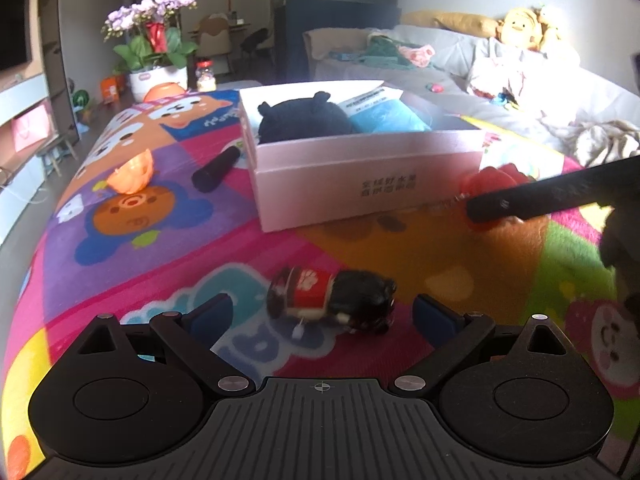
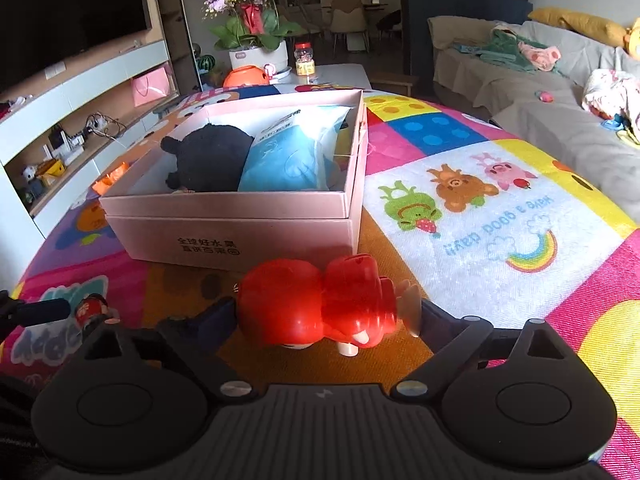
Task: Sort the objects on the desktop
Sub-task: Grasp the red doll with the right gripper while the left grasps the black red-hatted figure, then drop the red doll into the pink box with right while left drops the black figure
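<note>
A black toy with a red middle (image 1: 332, 300) lies on its side on the colourful play mat (image 1: 160, 240). My left gripper (image 1: 324, 312) is open around it, with a gap between each pad and the toy. A red plastic toy (image 2: 316, 308) rests on the mat in front of the pink box (image 2: 240, 236). It fills my right gripper (image 2: 324, 308), and both of its sides meet the pads. In the left wrist view a right gripper finger (image 1: 552, 196) crosses that red toy (image 1: 492, 178). The box holds a black plush (image 2: 208, 160) and a blue pack (image 2: 288, 160).
An orange shell piece (image 1: 132, 174) and a black cylinder (image 1: 216, 168) lie on the mat left of the box. A flower pot (image 1: 158, 80) and a jar (image 1: 206, 76) stand at the far end. A sofa (image 2: 520, 92) with clothes runs along the right.
</note>
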A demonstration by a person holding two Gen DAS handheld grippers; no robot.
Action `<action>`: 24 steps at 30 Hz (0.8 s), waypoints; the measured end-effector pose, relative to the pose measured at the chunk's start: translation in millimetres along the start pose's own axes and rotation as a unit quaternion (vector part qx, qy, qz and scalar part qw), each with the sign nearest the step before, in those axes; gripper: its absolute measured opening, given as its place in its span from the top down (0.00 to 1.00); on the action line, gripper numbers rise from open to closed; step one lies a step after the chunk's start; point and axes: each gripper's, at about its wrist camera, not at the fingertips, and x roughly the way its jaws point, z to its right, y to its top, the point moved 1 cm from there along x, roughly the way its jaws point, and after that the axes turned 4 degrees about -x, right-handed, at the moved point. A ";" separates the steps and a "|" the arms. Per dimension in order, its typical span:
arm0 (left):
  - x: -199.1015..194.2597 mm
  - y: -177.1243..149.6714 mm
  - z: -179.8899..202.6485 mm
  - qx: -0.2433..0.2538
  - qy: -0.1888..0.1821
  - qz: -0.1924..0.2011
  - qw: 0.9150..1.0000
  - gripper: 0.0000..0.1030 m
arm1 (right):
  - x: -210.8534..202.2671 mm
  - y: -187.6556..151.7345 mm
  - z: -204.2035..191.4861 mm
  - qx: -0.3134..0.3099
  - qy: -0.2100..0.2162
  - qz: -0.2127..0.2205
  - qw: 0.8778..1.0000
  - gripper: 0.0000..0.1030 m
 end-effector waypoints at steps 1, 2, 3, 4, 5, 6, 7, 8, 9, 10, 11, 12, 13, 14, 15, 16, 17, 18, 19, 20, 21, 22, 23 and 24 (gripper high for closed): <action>2.1 2.1 3.0 0.005 0.001 0.002 1.000 0.07 | -4.7 -0.7 1.5 -0.001 0.001 0.003 1.000 0.09; 4.8 3.9 6.6 0.013 0.003 0.003 1.000 0.10 | -10.7 -0.9 3.2 -0.001 0.003 0.008 1.000 0.09; 7.6 4.8 9.3 0.018 0.005 0.001 1.000 0.18 | -17.4 -0.7 4.5 -0.003 0.006 0.012 1.000 0.09; 10.2 5.3 12.0 0.022 0.006 -0.002 1.000 0.25 | -24.7 -0.1 5.4 -0.005 0.011 0.018 1.000 0.09; 10.9 5.6 14.3 0.024 0.005 -0.002 1.000 0.28 | -32.3 1.2 5.7 -0.007 0.016 0.024 1.000 0.09; 9.7 5.9 15.7 0.026 0.004 0.000 1.000 0.28 | -40.6 2.6 6.0 -0.010 0.019 0.032 0.999 0.09; 7.3 6.2 17.4 0.028 0.002 0.001 1.000 0.28 | -49.2 4.0 5.8 -0.013 0.022 0.042 0.999 0.09; 3.2 6.5 19.2 0.031 -0.001 0.005 0.999 0.28 | -58.0 5.1 5.7 -0.017 0.023 0.053 0.998 0.09; -2.2 7.5 21.4 0.036 -0.004 0.010 0.999 0.28 | -67.0 6.4 5.2 -0.021 0.023 0.066 0.997 0.09; -9.3 9.5 23.7 0.041 -0.006 0.019 0.999 0.28 | -76.4 8.1 4.5 -0.024 0.023 0.080 0.996 0.09; -16.5 12.2 25.6 0.046 -0.007 0.030 0.998 0.28 | -85.0 10.2 3.8 -0.027 0.022 0.094 0.995 0.09; -24.7 16.4 26.7 0.048 -0.007 0.045 0.998 0.28 | -93.4 12.9 3.4 -0.029 0.020 0.108 0.994 0.09; -33.9 21.9 26.8 0.047 -0.006 0.062 0.997 0.28 | -101.6 16.0 3.5 -0.029 0.020 0.122 0.992 0.09; -43.4 29.1 26.9 0.046 -0.005 0.080 0.996 0.28 | -110.4 18.4 3.7 -0.027 0.019 0.137 0.990 0.09; -51.3 35.7 26.3 0.045 -0.002 0.098 0.994 0.28 | -119.0 21.1 4.7 -0.024 0.020 0.153 0.988 0.09; -58.0 42.8 25.8 0.046 0.001 0.114 0.992 0.28 | -127.6 23.4 5.6 -0.021 0.019 0.169 0.985 0.09; -62.4 50.5 25.6 0.049 0.006 0.129 0.990 0.28 | -135.0 25.3 6.5 -0.019 0.016 0.184 0.983 0.09; -63.8 57.7 26.0 0.054 0.011 0.139 0.989 0.28 | -141.6 27.4 7.5 -0.017 0.016 0.196 0.980 0.09; -62.7 65.0 27.6 0.062 0.016 0.147 0.987 0.28 | -146.8 29.8 9.5 -0.013 0.018 0.205 0.978 0.09; -59.1 71.9 30.1 0.073 0.021 0.154 0.985 0.28 | -150.9 32.0 11.7 -0.009 0.019 0.213 0.977 0.09; -53.2 79.4 33.0 0.084 0.028 0.163 0.983 0.28 | -153.5 34.3 13.2 -0.006 0.018 0.219 0.976 0.09; -46.9 87.2 35.2 0.090 0.032 0.173 0.980 0.28 | -154.3 36.1 14.1 -0.004 0.017 0.221 0.975 0.09; -39.2 96.5 36.7 0.091 0.032 0.183 0.978 0.28 | -153.4 37.3 14.6 -0.004 0.018 0.222 0.975 0.09; -29.3 106.6 37.5 0.084 0.033 0.191 0.977 0.26 | -151.2 38.3 14.6 -0.004 0.020 0.219 0.975 0.09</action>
